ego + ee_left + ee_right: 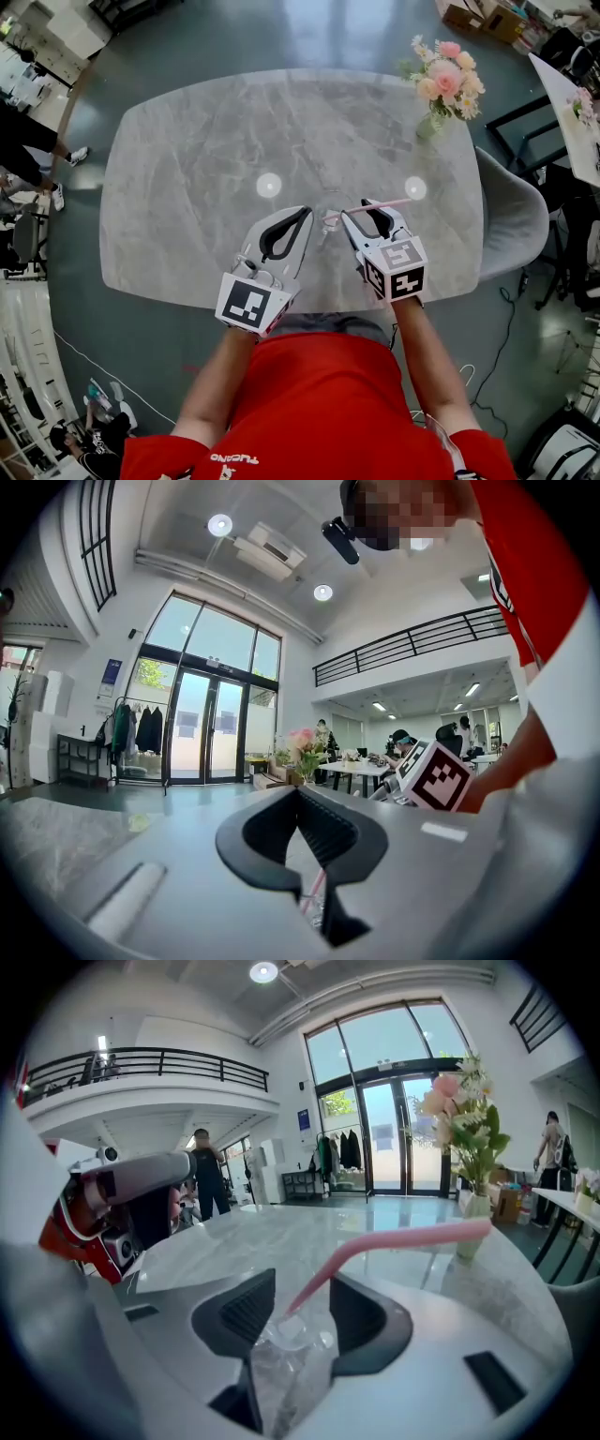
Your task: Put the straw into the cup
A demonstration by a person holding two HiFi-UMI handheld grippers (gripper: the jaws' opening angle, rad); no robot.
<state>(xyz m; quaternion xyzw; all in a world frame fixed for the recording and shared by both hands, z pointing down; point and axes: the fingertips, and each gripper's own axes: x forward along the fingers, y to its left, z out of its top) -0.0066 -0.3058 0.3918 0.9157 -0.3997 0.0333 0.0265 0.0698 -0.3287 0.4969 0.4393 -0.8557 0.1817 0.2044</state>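
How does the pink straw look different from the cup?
The straw is pink and opaque; the cup is clear. The straw is thin, bent and leaning; the cup is wider. Both sit between the open jaws of the right gripper.

Polished marble table (187, 141), clear plastic cup (283, 1340), pink straw (403, 1239).

**Two Grippers Out in Front**

Holds the left gripper (307, 211) level, jaw tips pressed together. Tips the right gripper (362, 208) down a little, jaws wide apart. Reaches the left arm (220, 375) and the right arm (427, 361) forward, both bare and a bit bent. Sets the two grippers close, side by side.
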